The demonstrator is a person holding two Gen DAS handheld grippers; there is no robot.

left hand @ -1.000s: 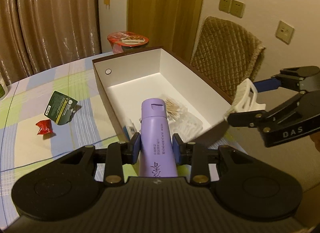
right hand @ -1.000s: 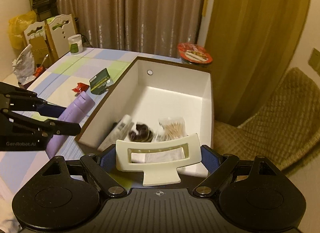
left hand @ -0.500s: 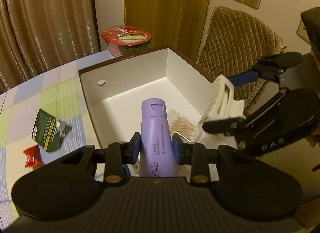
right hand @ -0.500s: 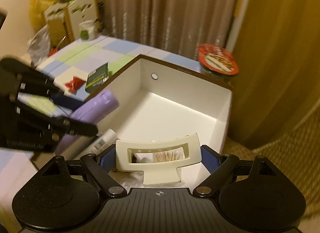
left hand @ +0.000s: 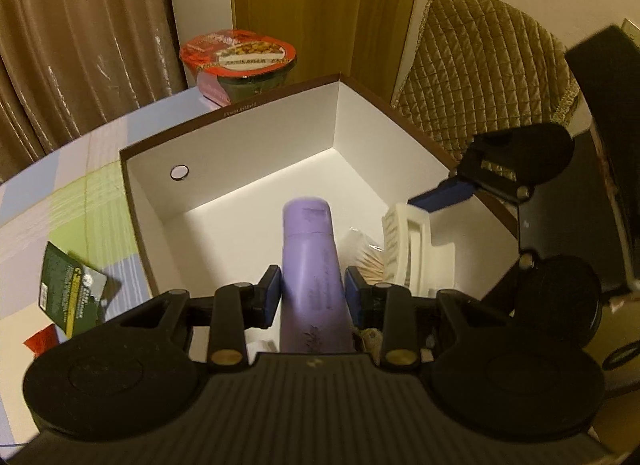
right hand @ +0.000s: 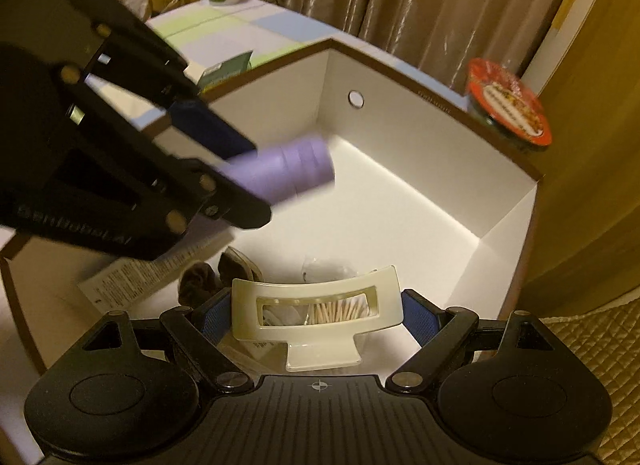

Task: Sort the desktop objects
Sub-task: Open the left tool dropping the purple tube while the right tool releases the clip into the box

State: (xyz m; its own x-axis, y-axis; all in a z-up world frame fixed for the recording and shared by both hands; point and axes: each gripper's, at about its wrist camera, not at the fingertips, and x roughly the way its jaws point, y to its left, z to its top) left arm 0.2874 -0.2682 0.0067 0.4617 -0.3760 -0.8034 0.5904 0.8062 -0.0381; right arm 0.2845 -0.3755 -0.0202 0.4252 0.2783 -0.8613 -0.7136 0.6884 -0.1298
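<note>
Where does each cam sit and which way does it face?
Left wrist: on the left gripper, looking along its fingers into the white box; purple bottle clamped, right gripper at right.
Right wrist: on the right gripper, facing the box's far corner; cream hair clip clamped, left gripper at left.
Shared: box, bottle, clip, noodle bowl.

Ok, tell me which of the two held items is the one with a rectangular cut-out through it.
The cream hair claw clip in the right gripper: toothpicks show through its window. The purple bottle in the left gripper is a solid tube.
</note>
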